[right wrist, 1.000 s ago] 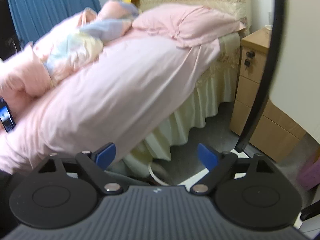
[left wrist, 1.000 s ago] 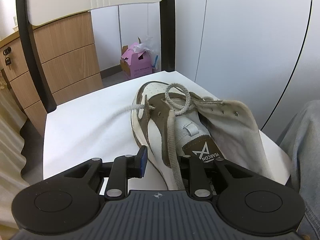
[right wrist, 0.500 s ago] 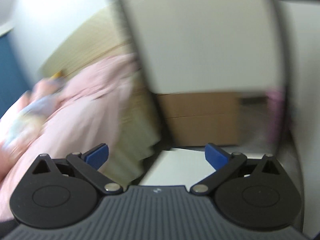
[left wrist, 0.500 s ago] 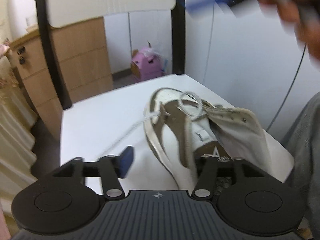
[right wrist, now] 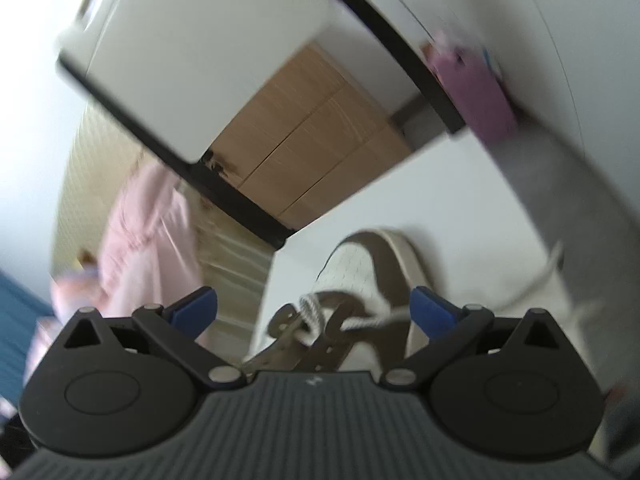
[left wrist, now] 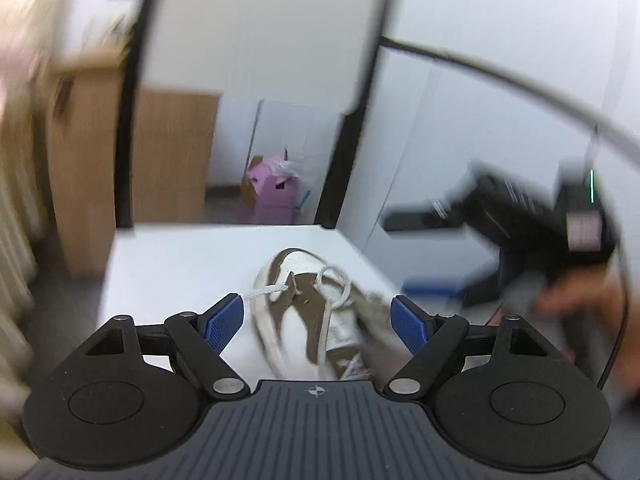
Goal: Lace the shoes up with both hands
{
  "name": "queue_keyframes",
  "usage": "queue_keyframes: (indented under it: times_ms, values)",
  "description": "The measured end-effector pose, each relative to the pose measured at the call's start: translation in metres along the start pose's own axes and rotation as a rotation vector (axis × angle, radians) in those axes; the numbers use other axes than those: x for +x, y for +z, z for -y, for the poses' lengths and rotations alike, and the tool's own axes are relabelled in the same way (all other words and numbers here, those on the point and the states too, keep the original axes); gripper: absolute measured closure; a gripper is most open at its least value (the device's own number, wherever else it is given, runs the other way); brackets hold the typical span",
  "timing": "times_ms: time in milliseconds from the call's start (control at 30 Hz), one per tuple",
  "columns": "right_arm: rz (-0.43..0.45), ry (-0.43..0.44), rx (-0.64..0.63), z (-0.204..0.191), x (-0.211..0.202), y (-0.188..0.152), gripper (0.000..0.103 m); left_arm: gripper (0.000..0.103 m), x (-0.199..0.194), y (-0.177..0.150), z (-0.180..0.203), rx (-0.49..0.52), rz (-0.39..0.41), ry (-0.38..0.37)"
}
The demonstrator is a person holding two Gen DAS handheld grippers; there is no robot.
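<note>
A white and brown shoe (left wrist: 308,312) lies on the white chair seat (left wrist: 180,256), toe pointing away, with a pale lace (left wrist: 332,280) looped over its tongue and one end trailing left. My left gripper (left wrist: 317,322) hovers above the shoe, its jaws opening, blue pads wide apart with nothing pressed between them. In the right wrist view the same shoe (right wrist: 360,276) sits close below, its lace (right wrist: 316,316) crossing the brown eyelets. My right gripper (right wrist: 314,308) stands open above the shoe, touching nothing. The right gripper (left wrist: 432,256) also shows blurred at the right of the left wrist view, held by a hand (left wrist: 580,300).
The chair's black frame (left wrist: 132,120) and white backrest (left wrist: 256,20) rise behind the seat. A wooden drawer unit (left wrist: 168,152) and a pink box (left wrist: 272,196) stand beyond on the floor. A bed with pink bedding (right wrist: 148,232) lies left. A black cable (left wrist: 500,76) arcs overhead.
My left gripper let go of the lace, opened wide and drew back and up from the shoe. My right gripper swung from facing the bed down to the shoe, rolling as it came.
</note>
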State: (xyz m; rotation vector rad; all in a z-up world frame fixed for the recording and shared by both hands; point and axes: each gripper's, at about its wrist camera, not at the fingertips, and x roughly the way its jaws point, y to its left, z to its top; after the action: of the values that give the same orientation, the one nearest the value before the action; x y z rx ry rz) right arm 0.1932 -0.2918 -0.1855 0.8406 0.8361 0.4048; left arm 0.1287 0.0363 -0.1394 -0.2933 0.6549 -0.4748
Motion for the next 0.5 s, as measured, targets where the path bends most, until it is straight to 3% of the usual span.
queue_keyframes:
  times_ms: [133,267,367,500]
  values:
    - [-0.020,0.034,0.144,0.014,0.003,-0.001,0.000,0.027,0.013,0.003,-0.049,-0.411,0.000,-0.092]
    - [-0.015,0.032,0.262,0.027,0.006,-0.002,0.001,0.038,0.038,-0.001,-0.081,-0.669,0.009,-0.095]
    - [-0.021,0.030,0.189,0.015,0.004,-0.005,0.003,0.050,0.055,-0.009,-0.094,-0.789,-0.006,-0.052]
    - [-0.030,-0.095,-0.135,-0.027,0.010,-0.017,0.006,0.061,0.068,-0.011,-0.094,-0.812,-0.051,-0.028]
